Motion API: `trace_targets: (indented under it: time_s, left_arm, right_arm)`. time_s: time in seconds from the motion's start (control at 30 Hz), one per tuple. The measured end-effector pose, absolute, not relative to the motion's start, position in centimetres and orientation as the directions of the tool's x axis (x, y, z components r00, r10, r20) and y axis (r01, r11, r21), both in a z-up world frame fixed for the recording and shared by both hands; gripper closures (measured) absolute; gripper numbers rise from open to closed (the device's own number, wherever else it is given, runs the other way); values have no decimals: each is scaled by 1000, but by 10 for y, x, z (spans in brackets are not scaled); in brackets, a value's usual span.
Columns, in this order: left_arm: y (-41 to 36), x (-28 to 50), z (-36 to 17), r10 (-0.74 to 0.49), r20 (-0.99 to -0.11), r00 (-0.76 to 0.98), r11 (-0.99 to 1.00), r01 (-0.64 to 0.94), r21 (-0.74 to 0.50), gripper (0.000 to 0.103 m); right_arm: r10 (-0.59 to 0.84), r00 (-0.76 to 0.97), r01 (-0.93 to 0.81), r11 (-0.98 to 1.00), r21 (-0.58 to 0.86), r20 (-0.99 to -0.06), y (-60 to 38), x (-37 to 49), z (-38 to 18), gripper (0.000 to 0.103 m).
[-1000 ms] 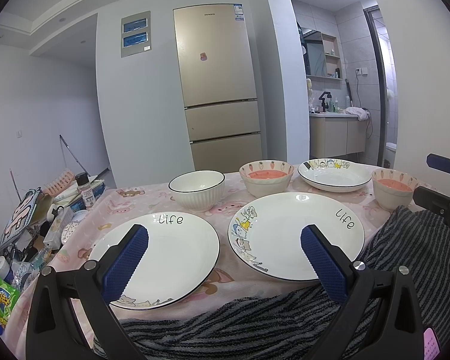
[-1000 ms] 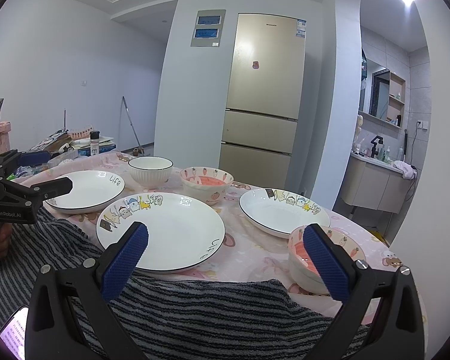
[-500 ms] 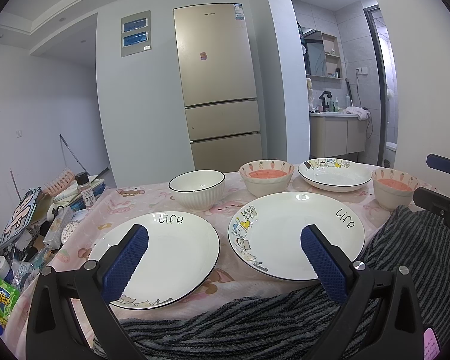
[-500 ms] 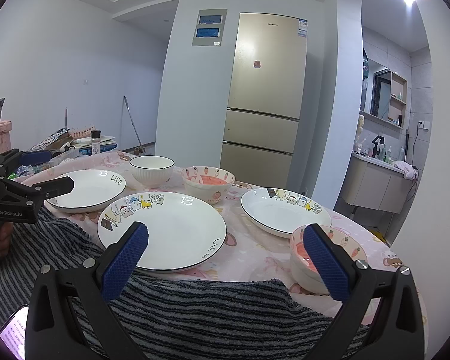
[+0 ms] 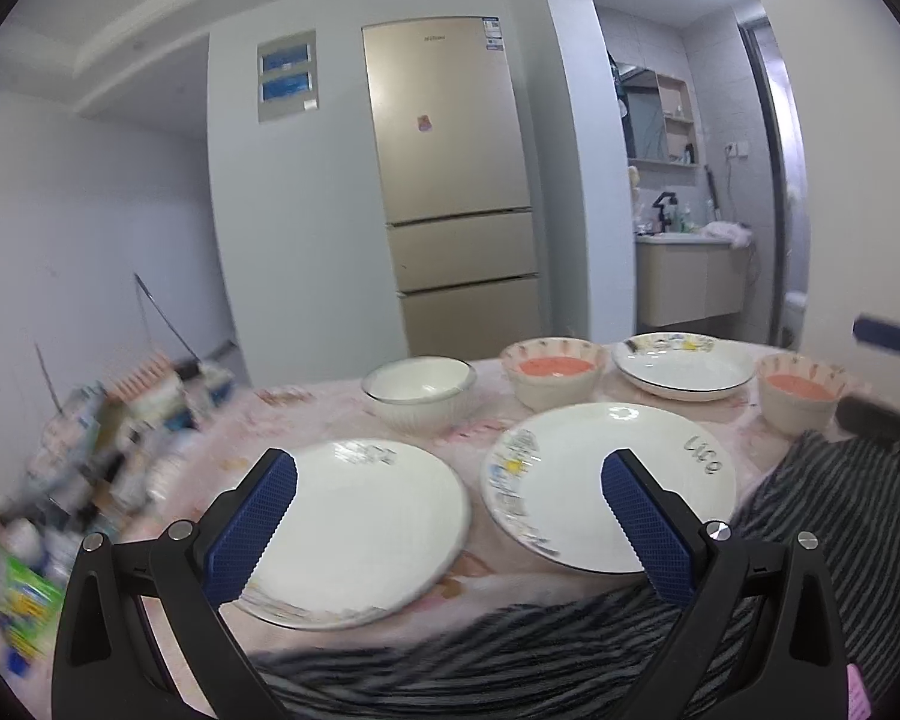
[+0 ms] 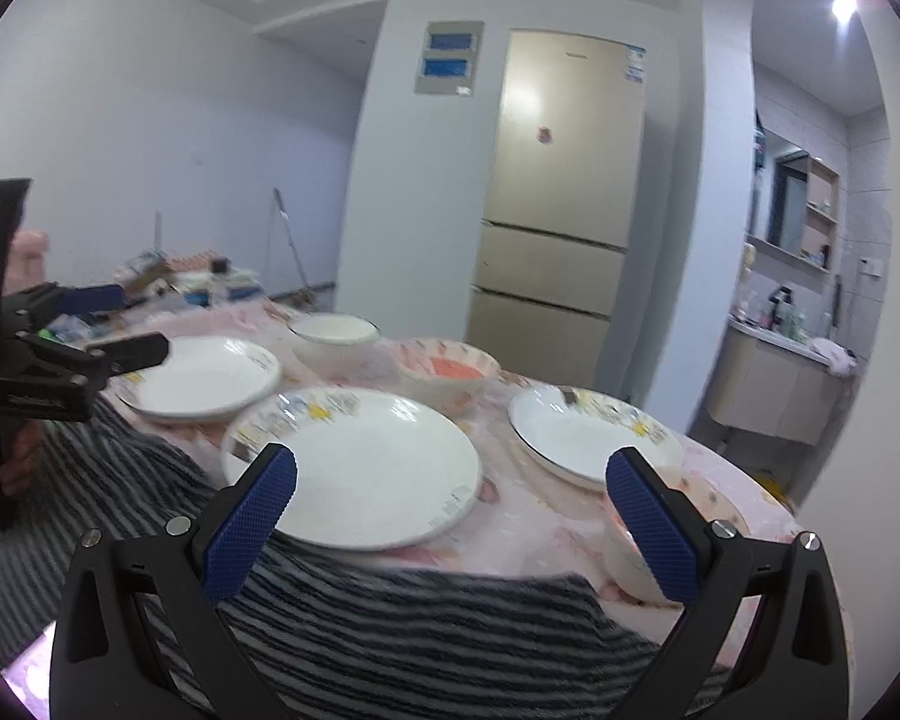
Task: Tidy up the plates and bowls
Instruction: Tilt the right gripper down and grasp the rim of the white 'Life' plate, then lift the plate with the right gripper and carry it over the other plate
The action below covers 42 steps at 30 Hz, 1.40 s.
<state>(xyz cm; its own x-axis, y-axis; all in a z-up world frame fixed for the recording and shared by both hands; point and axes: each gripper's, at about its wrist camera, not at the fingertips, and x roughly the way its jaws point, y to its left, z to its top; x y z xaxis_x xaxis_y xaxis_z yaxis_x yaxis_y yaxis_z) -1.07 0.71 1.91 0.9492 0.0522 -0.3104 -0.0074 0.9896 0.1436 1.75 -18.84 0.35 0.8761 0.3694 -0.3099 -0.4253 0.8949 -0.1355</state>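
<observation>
Motion blur smears the clutter (image 5: 108, 420) left of the left gripper, and the right gripper's finger (image 6: 648, 522) partly hides a bowl (image 6: 621, 558).

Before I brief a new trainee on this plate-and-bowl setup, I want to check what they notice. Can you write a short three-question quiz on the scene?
1. True or false: the left gripper holds a plate between its fingers.
2. How many bowls on the table have a pink-orange inside? A) one B) two C) three
3. Fill in: the plain white bowl stands behind the ____ plate as the left wrist camera sees it.

Key
1. False. Both grippers are open and hold nothing; the right gripper hovers above the striped cloth.
2. B: the middle bowl and the far-right bowl.
3. Left-hand plate.
</observation>
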Motion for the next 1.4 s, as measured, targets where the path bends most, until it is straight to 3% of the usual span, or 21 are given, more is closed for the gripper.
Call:
trace_targets:
  time_s: [0.13, 0.3, 0.4, 0.47, 0.53, 0.57, 0.63, 0.7, 0.73, 0.83, 0.9, 1.17, 1.3, 1.4]
  left_arm:
    - [24, -19, 46, 108, -295, 949, 984, -60, 169, 0]
    - [77, -13, 63, 156, -340, 928, 987, -157, 22, 0]
    - [115, 0, 58, 153, -422, 894, 975, -206, -83, 0]
    - [137, 9, 47, 139, -474, 869, 962, -232, -143, 0]
    - [156, 18, 31, 141, -521, 842, 942, -276, -192, 0]
    - [165, 22, 22, 135, -542, 830, 929, -296, -221, 4]
    - [176, 30, 3, 125, -585, 801, 907, -331, -260, 13]
    - [179, 38, -9, 121, -612, 782, 904, -341, -257, 16]
    - [181, 43, -16, 121, -631, 767, 907, -344, -244, 16]
    - [188, 58, -35, 62, -692, 719, 897, -344, -278, 33]
    - [197, 64, -47, 4, -716, 698, 871, -354, -340, 52]
    - [209, 71, -67, -101, -733, 672, 814, -367, -449, 60]
    - [213, 76, -76, -135, -736, 664, 793, -373, -482, 67]
    - [216, 79, -83, -174, -729, 662, 776, -364, -515, 69]
  right_arm:
    - [446, 840, -505, 851, -144, -310, -169, 25, 37, 0]
    - [588, 734, -648, 756, -92, -341, -128, 58, 62, 0]
    - [618, 675, -694, 717, -62, -403, -96, 90, 55, 0]
    - [641, 615, -721, 693, 1, -459, -77, 115, 43, 6]
    - [638, 563, -739, 673, 26, -525, -57, 140, 24, 28]
    - [625, 546, -741, 671, 25, -558, -46, 152, 12, 35]
    - [601, 491, -736, 673, 70, -631, -33, 179, -10, 65]
    - [611, 428, -719, 676, 159, -666, -29, 203, -26, 73]
    - [624, 401, -711, 674, 202, -670, -30, 211, -30, 73]
    - [676, 307, -688, 644, 335, -670, -23, 232, -40, 73]
    - [690, 237, -669, 626, 400, -684, -14, 243, -49, 73]
    - [657, 172, -612, 655, 443, -733, 5, 263, -77, 76]
    - [661, 149, -617, 644, 453, -735, 16, 266, -82, 88]
    - [655, 156, -619, 648, 444, -739, 21, 267, -83, 89]
